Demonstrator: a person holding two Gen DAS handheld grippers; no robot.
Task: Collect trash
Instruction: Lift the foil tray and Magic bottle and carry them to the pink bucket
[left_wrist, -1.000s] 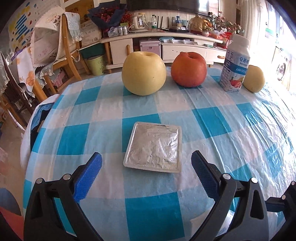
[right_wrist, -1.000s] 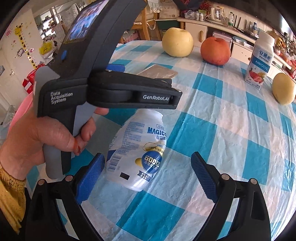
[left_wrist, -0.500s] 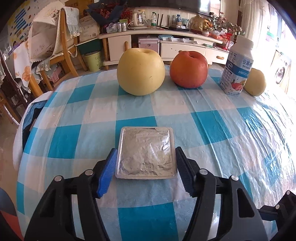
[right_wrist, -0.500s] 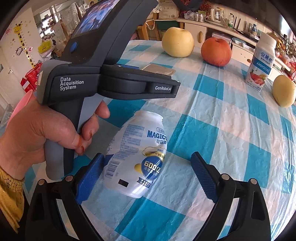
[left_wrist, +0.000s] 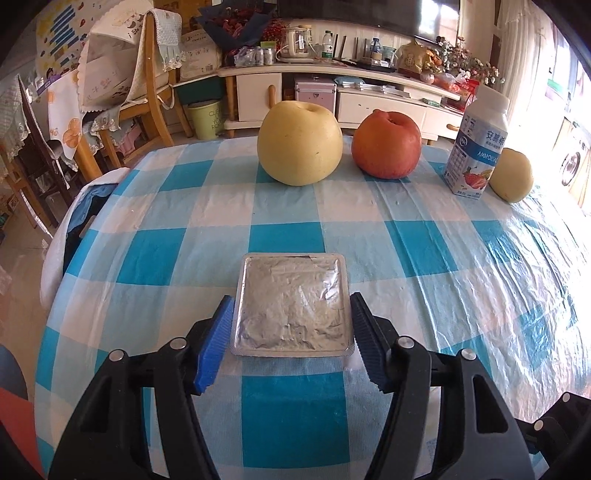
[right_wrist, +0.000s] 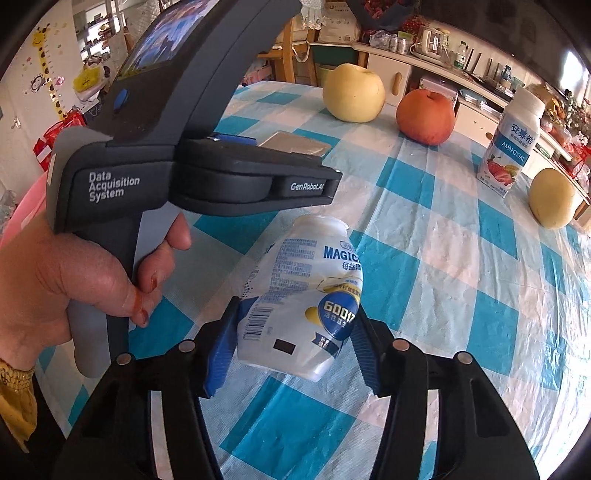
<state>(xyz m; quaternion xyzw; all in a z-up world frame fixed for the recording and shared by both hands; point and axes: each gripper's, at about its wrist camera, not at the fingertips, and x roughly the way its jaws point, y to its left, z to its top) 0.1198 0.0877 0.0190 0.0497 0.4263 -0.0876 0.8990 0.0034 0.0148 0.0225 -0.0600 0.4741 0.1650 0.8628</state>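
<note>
- Two grips have just formed: the left gripper (left_wrist: 291, 343) has drawn its jaws in from wide apart, and the blue pads now press both side edges of the foil-topped tray (left_wrist: 293, 304).
- The right gripper (right_wrist: 291, 347) has just been closing too; its pads now pinch the lower body of the empty drink bottle (right_wrist: 306, 295), which lay loose between wide jaws a second ago.
- Both pieces of trash sit on the checked tablecloth (left_wrist: 424, 243), the tray near the table's front edge, the bottle close beside the left hand (right_wrist: 74, 280). I judge both ready to lift.
- The tray is flat, square with rounded corners, its foil lid crinkled and dull silver; likely thin and easy to bend.
- The bottle is white plastic, lying on its side, its wall already dented and label wrinkled.
- The cloth is glossy plastic film, creased toward the right.
</note>
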